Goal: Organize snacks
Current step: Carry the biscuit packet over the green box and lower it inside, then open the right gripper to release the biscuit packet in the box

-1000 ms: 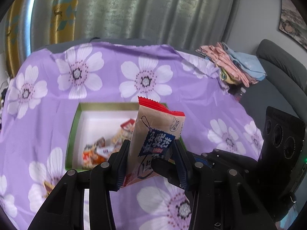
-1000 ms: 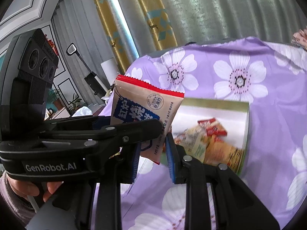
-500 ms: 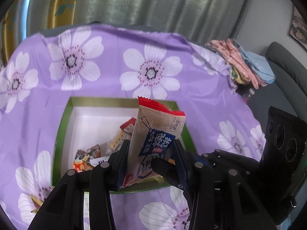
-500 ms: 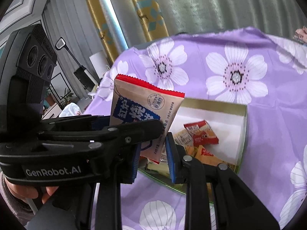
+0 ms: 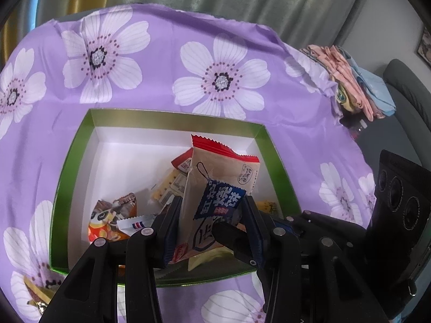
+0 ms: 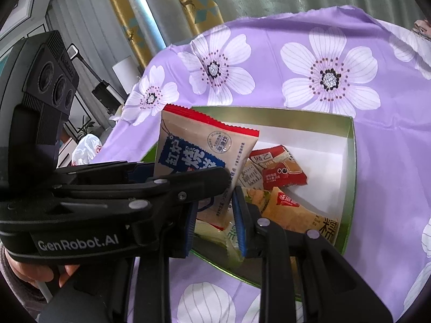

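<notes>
A tan snack packet with a red top edge and blue label (image 5: 215,188) stands upright between the jaws of both grippers, over the green box. My left gripper (image 5: 212,220) is shut on its sides. My right gripper (image 6: 212,212) also pinches its lower end; the packet shows in the right wrist view (image 6: 199,150). The green box with white inside (image 5: 78,167) lies on the purple flowered cloth and holds several snack packets, among them a panda packet (image 5: 110,218) and a red one (image 6: 280,168).
The purple flowered cloth (image 5: 161,62) covers the table. One loose snack (image 5: 37,296) lies on it left of the box. Folded clothes (image 5: 347,78) sit at the far right edge. A grey sofa (image 5: 404,86) and curtains stand behind.
Both grippers have moved forward and down with the packet, from in front of the box to over its inside. Grips are unchanged.
</notes>
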A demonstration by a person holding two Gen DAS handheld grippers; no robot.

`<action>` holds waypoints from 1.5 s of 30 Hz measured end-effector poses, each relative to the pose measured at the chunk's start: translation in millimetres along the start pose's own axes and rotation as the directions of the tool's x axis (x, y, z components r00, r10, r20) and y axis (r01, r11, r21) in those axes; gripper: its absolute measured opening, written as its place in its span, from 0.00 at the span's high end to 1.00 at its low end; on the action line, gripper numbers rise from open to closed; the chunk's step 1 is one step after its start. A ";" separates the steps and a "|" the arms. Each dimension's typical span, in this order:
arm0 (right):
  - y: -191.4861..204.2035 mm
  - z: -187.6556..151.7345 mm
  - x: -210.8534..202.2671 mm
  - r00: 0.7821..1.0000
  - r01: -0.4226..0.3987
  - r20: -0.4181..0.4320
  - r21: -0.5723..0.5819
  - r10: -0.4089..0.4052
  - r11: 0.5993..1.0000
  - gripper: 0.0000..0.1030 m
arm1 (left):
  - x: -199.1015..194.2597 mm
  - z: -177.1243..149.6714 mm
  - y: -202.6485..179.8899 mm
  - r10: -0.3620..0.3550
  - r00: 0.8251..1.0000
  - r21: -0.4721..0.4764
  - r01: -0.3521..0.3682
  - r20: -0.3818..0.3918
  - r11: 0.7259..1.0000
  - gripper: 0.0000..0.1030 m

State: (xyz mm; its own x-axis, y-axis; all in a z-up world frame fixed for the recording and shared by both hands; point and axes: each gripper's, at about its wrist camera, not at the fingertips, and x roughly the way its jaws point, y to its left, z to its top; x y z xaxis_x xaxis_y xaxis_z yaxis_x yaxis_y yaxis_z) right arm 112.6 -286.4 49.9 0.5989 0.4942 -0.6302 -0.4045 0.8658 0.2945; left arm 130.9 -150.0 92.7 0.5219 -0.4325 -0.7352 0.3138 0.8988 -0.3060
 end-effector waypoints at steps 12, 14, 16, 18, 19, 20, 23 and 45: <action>-3.7 -1.4 6.7 1.000 0.005 -0.020 0.007 -0.005 1.000 0.75 | 9.2 1.5 4.8 0.001 1.000 -0.015 -0.001 -0.016 1.000 0.57; -4.3 -0.8 7.0 1.000 0.008 -0.022 0.007 -0.007 1.000 0.75 | 9.4 1.7 4.6 0.003 1.000 -0.013 -0.003 -0.017 1.000 0.57; -5.5 -0.5 7.5 1.000 0.006 -0.023 0.011 -0.006 1.000 0.74 | 10.1 2.0 4.5 0.004 1.000 -0.012 -0.004 -0.018 1.000 0.57; -5.7 -0.2 7.8 1.000 0.007 -0.025 0.012 -0.006 1.000 0.74 | 10.0 2.0 4.1 0.004 1.000 -0.013 -0.004 -0.018 1.000 0.57; -6.1 0.0 8.1 1.000 0.006 -0.026 0.014 -0.006 1.000 0.74 | 10.7 2.3 4.4 0.005 1.000 -0.014 -0.005 -0.019 1.000 0.57; -5.9 0.1 8.4 1.000 0.008 -0.028 0.014 -0.007 1.000 0.74 | 11.7 2.7 4.9 0.005 1.000 -0.016 -0.005 -0.021 1.000 0.57; -5.3 0.3 9.2 0.999 0.011 -0.032 0.013 -0.010 1.000 0.74 | 13.0 3.4 5.8 0.005 1.000 -0.018 -0.006 -0.022 1.000 0.57; -6.0 2.9 14.5 0.997 0.026 -0.068 0.021 -0.025 0.999 0.74 | 20.2 6.4 7.6 0.023 0.999 -0.027 -0.024 -0.049 0.999 0.57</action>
State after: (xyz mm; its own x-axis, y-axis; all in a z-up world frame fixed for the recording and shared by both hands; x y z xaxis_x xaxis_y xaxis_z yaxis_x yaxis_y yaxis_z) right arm 125.7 -284.3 41.1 0.5602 0.4661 -0.6848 -0.3741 0.8799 0.2928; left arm 148.9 -152.4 79.4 0.4892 -0.4078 -0.7709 0.2797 0.9106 -0.3042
